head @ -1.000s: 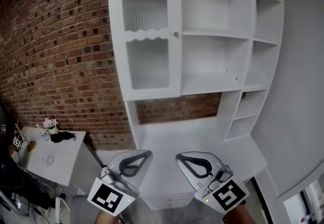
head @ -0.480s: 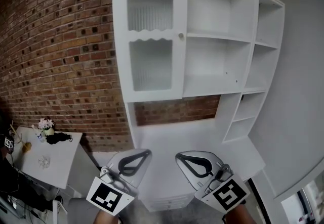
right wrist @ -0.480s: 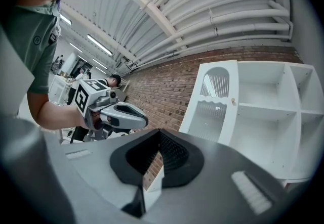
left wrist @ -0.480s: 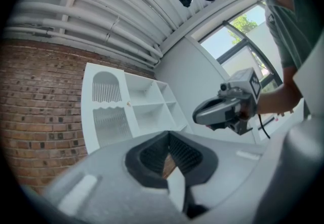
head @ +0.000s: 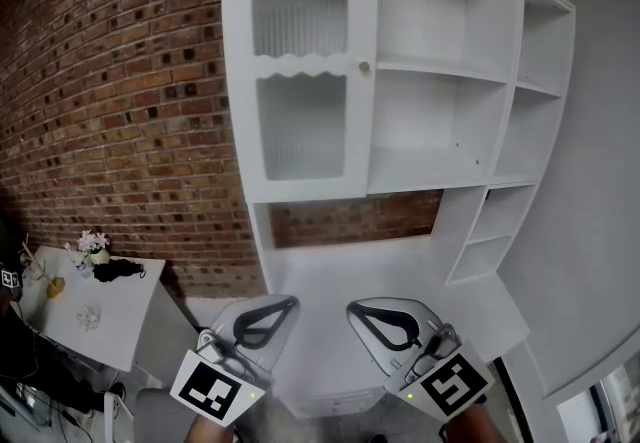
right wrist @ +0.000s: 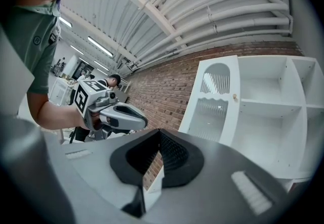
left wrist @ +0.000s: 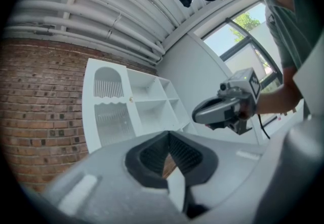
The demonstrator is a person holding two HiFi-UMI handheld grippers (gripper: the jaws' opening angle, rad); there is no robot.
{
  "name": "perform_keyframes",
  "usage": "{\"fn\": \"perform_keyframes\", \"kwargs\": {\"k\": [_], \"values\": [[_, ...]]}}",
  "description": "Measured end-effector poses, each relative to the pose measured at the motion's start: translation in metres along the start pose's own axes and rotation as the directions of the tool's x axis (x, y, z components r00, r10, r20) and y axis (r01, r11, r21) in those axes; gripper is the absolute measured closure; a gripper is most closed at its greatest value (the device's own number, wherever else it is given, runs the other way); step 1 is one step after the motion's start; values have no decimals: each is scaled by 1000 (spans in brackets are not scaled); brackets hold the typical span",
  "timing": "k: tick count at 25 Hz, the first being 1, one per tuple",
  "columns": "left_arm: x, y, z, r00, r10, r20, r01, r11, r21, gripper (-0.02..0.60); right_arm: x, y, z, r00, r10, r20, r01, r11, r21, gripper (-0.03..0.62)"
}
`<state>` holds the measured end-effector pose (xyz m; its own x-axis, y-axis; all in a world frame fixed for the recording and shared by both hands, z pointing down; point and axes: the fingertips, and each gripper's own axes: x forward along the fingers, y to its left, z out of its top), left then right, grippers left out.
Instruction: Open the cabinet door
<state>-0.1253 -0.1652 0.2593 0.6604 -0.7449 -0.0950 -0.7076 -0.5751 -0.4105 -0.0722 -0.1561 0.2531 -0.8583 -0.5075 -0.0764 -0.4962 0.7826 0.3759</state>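
Desk tabletop (head: 350, 276), white, sits beneath the open shelves (head: 440, 71) of the cabinet unit (head: 300, 193), against the brick wall (head: 120, 81). A separate small side tabletop (head: 130, 326) at lower left carries a potted flower (head: 95, 246), a dark object (head: 120, 271) just beside it, and a small clear item (head: 90, 315).

The cabinet (head: 430, 131) is plain white throughout, shelves and frame alike. Its door (head: 300, 81) is white too, with two panes of pale glass ribbed in fine upright lines, and a wavy scalloped edge between them. The knob (head: 364, 67) looks pale gold, though it is too small to be sure. The brick wall (head: 120, 81) is red-brown with lighter mortar and scattered darker bricks. The left tongs (head: 280, 311) and right tongs (head: 368, 319) are grey with black ribbed pads (left wrist: 149, 160). The left marker cube (head: 212, 389) and right marker cube (head: 448, 383) carry black squares on white. A white bench (head: 120, 321) bears pinkish flowers (head: 93, 243) and something black (head: 118, 271) along its far edge.
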Motion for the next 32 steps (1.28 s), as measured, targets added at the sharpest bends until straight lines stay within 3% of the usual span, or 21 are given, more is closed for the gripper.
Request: {"fn": "perform_keyframes", "kwargs": {"k": [15, 23, 32], "values": [[62, 8, -16, 994, 85, -73, -84, 996, 25, 578, 1, -64, -28, 995, 84, 62, -86, 996, 30, 588], [106, 7, -15, 982, 155, -108, -151, 988, 40, 578, -7, -113, -40, 986, 139, 91, -142, 990, 24, 588], [123, 2, -16, 967, 213, -142, -207, 977, 56, 580, -13, -132, -48, 973, 196, 125, -200, 980, 22, 588]]}}
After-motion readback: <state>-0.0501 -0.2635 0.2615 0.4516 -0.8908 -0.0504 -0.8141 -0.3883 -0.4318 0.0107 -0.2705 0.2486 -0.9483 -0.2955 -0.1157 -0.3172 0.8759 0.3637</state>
